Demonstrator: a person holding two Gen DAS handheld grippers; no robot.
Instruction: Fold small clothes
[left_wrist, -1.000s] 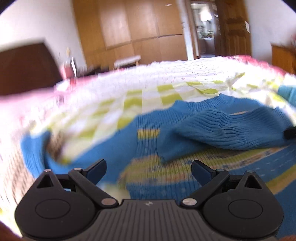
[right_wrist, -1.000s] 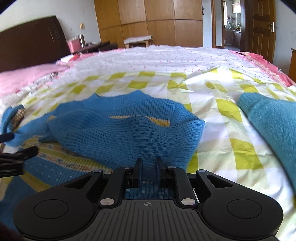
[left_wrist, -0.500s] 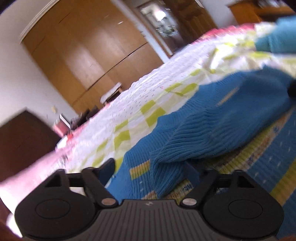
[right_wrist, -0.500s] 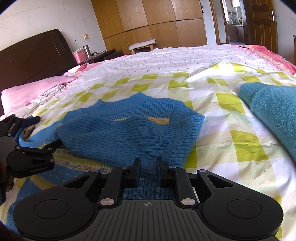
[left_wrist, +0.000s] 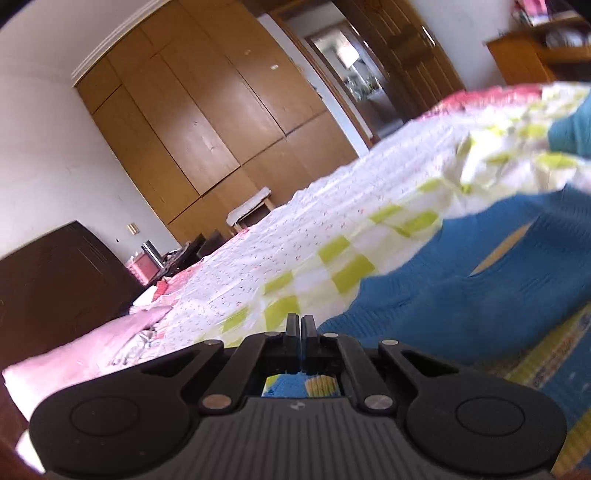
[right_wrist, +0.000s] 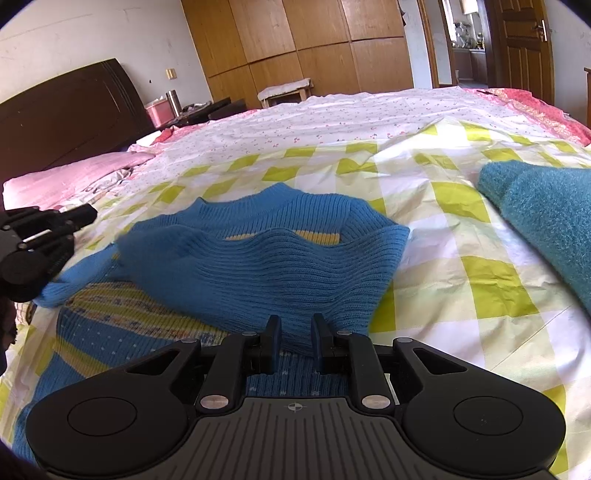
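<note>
1. Working on a blue ribbed knit sweater with yellow patterned bands (right_wrist: 110, 343), which is lying face up on the yellow-and-white checked bed sheet (right_wrist: 461, 266), collar pointing away towards the wardrobe.
2. Folding the sleeves inward, judging by the layout: one plain blue sleeve panel (right_wrist: 258, 273) is already lying across the chest, and the other sleeve (right_wrist: 55, 291) is trailing off the far side.
3. Gripping with the right tool (right_wrist: 295, 347), fingers drawn in on the near edge of the folded panel with knit showing between them, apparently clenched on the cloth.
4. Gripping with the left tool (left_wrist: 298, 328), fingers pressed together with only a sliver of blue between the pads, apparently pinching the trailing sleeve. The exact bite is hidden in both views.
5. Aiming to carry that sleeve low and level across the chest, so it lands on the first panel without dragging the body sideways.
6. Pinning the near edge down with the right tool while the left is travelling, since loose ribbed knit stretches and creeps easily.
7. Lining up the new fold with the shoulder seam, parallel to the opposite side, for an even rectangle.
8. Releasing only once the cloth is resting flat, then smoothing any ripples.
9. Staying clear of the teal fuzzy garment (right_wrist: 546, 221) lying well apart on the right.
</note>
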